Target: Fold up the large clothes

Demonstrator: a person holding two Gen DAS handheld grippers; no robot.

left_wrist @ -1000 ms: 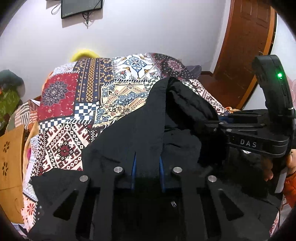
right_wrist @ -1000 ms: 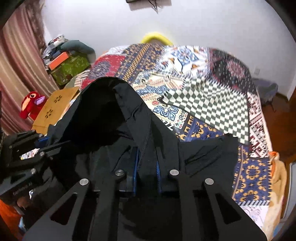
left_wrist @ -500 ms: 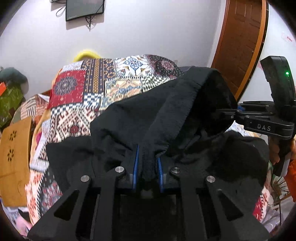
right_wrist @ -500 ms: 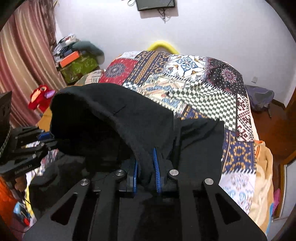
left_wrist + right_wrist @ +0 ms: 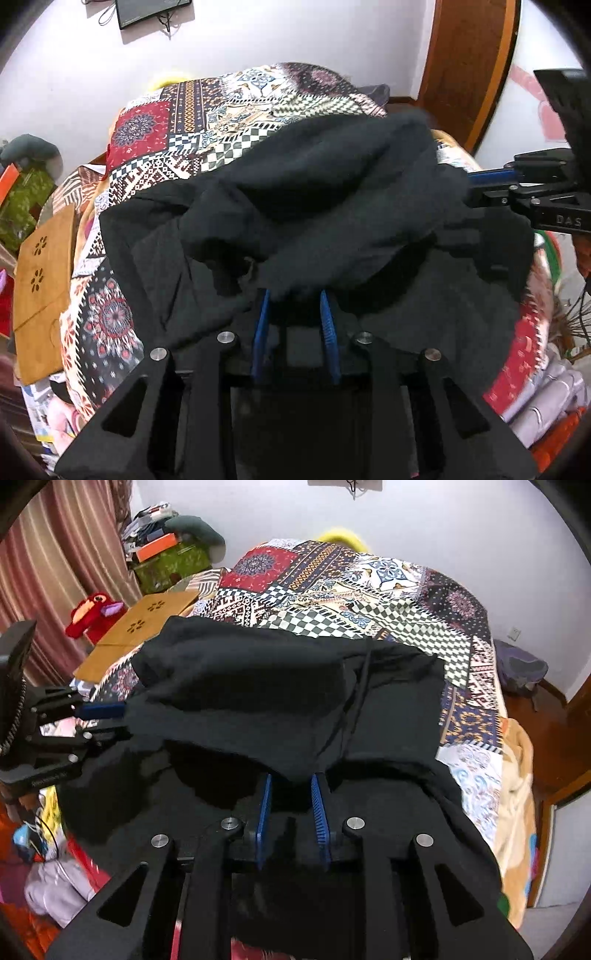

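A large black garment [image 5: 332, 206] hangs between my two grippers over the near part of a patchwork bedspread [image 5: 221, 122]. My left gripper [image 5: 295, 295] is shut on one edge of the black garment; its blue pads [image 5: 263, 325] pinch the cloth. My right gripper [image 5: 291, 779] is shut on the other edge of the black garment [image 5: 258, 701]. The cloth is doubled over itself and held above the bed. Each gripper shows from the side in the other's view: the right one [image 5: 491, 184], the left one [image 5: 107, 716].
The bedspread [image 5: 369, 587] runs back to a white wall. A tan perforated board [image 5: 147, 624] and a red plush toy [image 5: 96, 609] lie left of the bed. A wooden door [image 5: 469, 66] stands at the right. Loose clothes [image 5: 535, 398] lie near the bed's foot.
Both grippers have lifted and pulled the black garment toward me. It was draped up high before; now it is doubled over and hangs lower, nearer the bed's foot.
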